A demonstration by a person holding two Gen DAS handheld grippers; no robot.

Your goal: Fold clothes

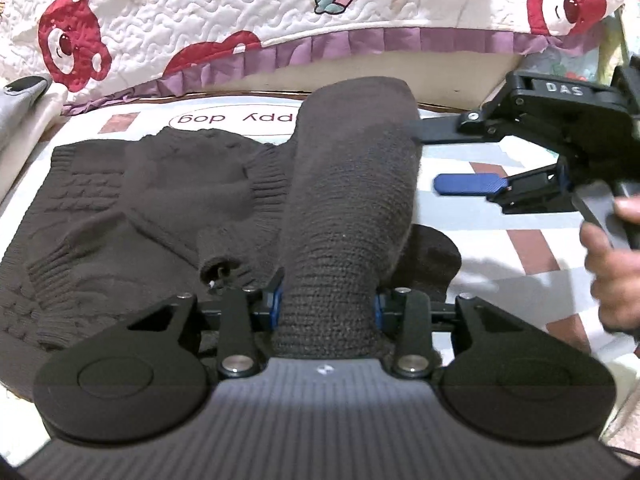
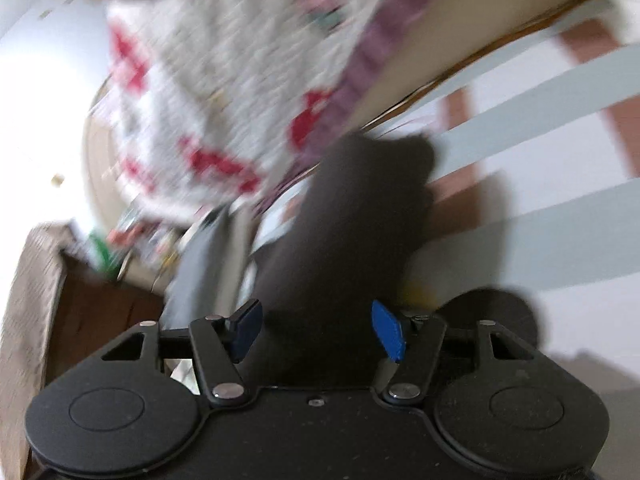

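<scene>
- The dark brown knitted sweater (image 1: 132,208) lies spread on a bed sheet (image 1: 500,248) patterned with pale blue and pink stripes, its ribbed hem and cable pattern showing toward the left
- One sleeve (image 1: 352,200) is lifted off the body of the sweater and runs up the middle of the left wrist view
- The left gripper (image 1: 328,304) has its jaws clenched on that sleeve, with the knit bunched between the blue pads (image 1: 276,300)
- A second cuff (image 1: 228,268) lies folded across the sweater, just left of the held sleeve
- The right gripper (image 1: 440,156) reaches in from the right side, held by a hand (image 1: 616,264); its jaws stand parted, one finger against the far side of the sleeve and one blue pad free over the sheet
- In the blurred right wrist view, the right gripper (image 2: 316,332) shows its blue pads spread apart, with dark fabric (image 2: 352,208) rising between and beyond them
- A quilted cover (image 1: 248,16) printed with red bears and a strawberry, edged in purple ruffle, hangs behind the bed
- A grey and cream garment (image 1: 24,108) lies at the far left edge
</scene>
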